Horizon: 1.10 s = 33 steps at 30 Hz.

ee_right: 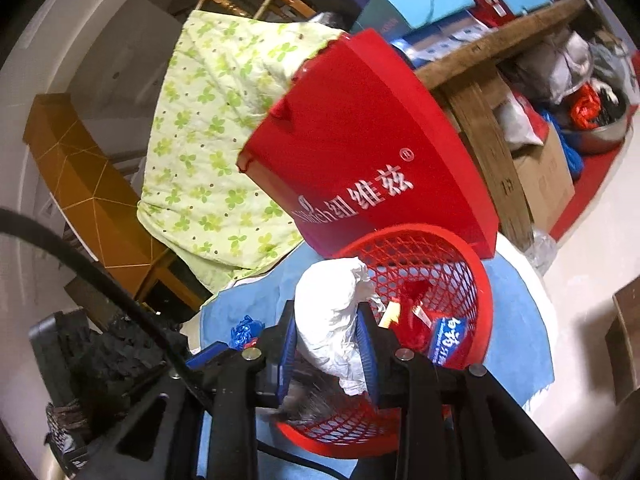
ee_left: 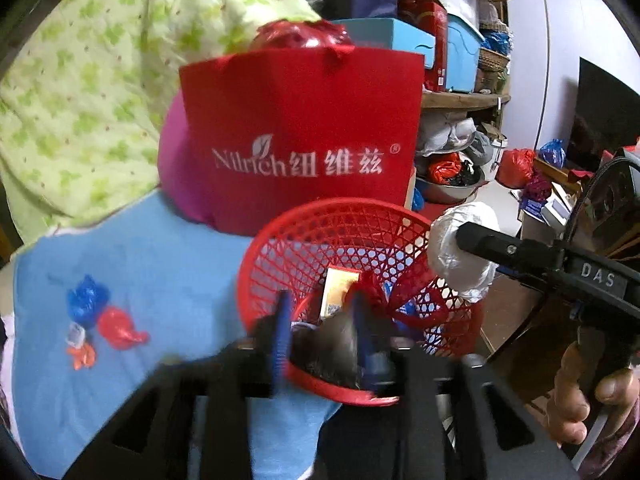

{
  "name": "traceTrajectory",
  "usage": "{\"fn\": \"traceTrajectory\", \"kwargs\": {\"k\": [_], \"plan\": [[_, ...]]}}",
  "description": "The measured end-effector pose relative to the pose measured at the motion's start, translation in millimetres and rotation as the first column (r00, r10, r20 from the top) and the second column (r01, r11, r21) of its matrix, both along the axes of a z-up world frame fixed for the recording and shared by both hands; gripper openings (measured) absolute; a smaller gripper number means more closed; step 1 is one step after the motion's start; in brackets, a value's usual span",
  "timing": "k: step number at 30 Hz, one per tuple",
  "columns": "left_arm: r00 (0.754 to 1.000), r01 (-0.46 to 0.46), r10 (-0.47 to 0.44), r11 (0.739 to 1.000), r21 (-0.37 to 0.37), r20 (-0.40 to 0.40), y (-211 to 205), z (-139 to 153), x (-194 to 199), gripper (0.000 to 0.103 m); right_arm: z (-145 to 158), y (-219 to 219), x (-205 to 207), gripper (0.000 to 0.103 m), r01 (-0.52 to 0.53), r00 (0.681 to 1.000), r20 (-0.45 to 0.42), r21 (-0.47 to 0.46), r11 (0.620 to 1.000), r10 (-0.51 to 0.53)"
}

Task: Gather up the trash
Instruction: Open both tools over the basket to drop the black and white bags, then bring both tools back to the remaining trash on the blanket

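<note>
A red mesh basket (ee_left: pixel 352 236) sits on a blue cloth (ee_left: pixel 140 264) and holds wrappers and a yellow packet (ee_left: pixel 338 292). My left gripper (ee_left: pixel 320 340) is over its near rim, shut on a dark grey fuzzy clump (ee_left: pixel 340 340). My right gripper (ee_right: pixel 330 344) is shut on a crumpled white paper wad (ee_right: pixel 332 312) at the basket's rim (ee_right: pixel 486 292). The wad also shows in the left wrist view (ee_left: pixel 456 252), right of the basket. Blue (ee_left: pixel 86 300), red (ee_left: pixel 118 328) and orange (ee_left: pixel 82 356) scraps lie on the cloth at left.
A red paper bag (ee_left: pixel 304 128) stands just behind the basket, with a green patterned quilt (ee_left: pixel 80 80) to its left. Cluttered shelves and boxes (ee_left: pixel 452 52) fill the back right. A blue scrap (ee_right: pixel 246 330) lies left of my right gripper.
</note>
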<state>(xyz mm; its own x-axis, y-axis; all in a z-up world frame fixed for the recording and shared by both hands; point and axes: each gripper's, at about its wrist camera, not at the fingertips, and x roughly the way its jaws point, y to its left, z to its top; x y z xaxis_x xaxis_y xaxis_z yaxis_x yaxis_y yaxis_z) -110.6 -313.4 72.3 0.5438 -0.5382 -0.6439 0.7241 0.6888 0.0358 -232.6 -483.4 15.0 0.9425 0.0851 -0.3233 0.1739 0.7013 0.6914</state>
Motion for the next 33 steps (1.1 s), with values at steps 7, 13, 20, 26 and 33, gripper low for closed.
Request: {"fn": "traceTrajectory", "kwargs": {"k": [7,13,20,26,33], "plan": [[0.998,-0.040,0.039,0.999,0.026,0.039,24.3,-2.7,-4.7,0.052,7.2,6.9,-6.6,0.067,0.005,0.999,0.032,-0.033,0.999,-0.004],[0.990,-0.108,0.103,0.993,0.051,0.092,55.6,-2.4,-8.0,0.055,23.5,28.6,-4.6,0.067,-0.014,0.998,0.057,-0.102,0.995,0.020],[0.965,-0.233,0.227,0.972,0.032,0.134,114.9,-4.7,-3.6,0.060,46.4,68.3,0.2,0.067,-0.061,0.993,0.085,-0.211,0.976,0.081],[0.917,-0.392,0.387,0.919,0.041,0.094,173.4,-28.8,18.8,0.060,57.2,111.3,9.4,0.067,-0.137,0.977,0.120,-0.286,0.948,0.178],[0.829,-0.558,0.557,0.829,0.021,0.055,235.2,-43.2,36.4,0.060,50.7,182.9,39.3,0.067,-0.286,0.944,0.046,-0.377,0.881,0.326]]}}
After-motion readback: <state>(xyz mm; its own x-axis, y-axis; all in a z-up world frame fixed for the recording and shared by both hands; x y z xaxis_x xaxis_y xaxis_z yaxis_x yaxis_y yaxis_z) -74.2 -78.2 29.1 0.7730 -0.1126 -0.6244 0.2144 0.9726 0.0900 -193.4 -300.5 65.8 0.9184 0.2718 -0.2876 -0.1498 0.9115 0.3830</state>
